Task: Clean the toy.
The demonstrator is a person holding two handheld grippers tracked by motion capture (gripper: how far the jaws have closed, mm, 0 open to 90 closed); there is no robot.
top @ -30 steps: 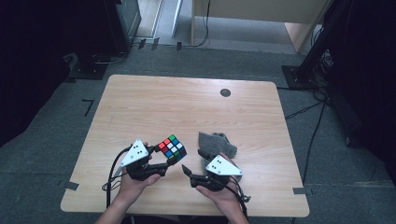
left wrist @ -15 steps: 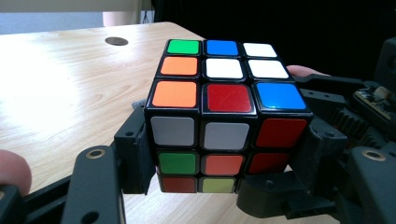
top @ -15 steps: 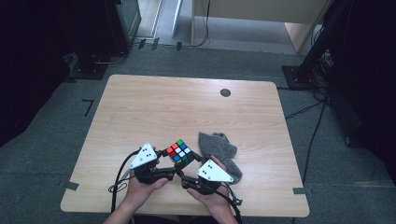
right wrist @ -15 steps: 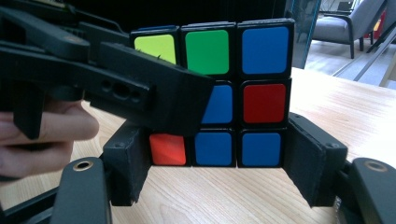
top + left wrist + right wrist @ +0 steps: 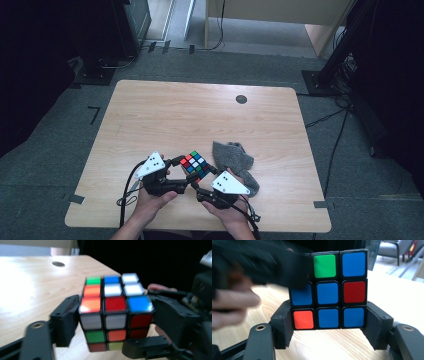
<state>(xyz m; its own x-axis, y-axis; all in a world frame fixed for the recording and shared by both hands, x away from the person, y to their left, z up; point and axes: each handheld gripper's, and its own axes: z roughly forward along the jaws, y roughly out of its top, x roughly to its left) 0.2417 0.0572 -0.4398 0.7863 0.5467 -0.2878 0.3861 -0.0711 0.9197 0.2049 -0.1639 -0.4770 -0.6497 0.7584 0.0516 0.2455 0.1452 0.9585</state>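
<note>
A scrambled Rubik's cube sits off the tabletop between both grippers at the table's near edge. My right gripper comes in from the right. In the right gripper view its pads press the two sides of the cube's bottom layer; its jaws have just been closing. My left gripper reaches in from the left, and its jaws have just been opening. In the left gripper view the cube stands between its jaws, whose left pad lies close beside it. One of its jaws, blurred, covers the blue face's top-left corner.
A crumpled grey cloth lies just right of the cube, partly under the right hand. The wooden table has a round dark cable hole at the far right. Cables trail from both grippers over the near edge.
The cube has shifted a little right and toward the person. The right gripper has come left from beside the cloth and taken the cube between its jaws. The left gripper has barely moved.
</note>
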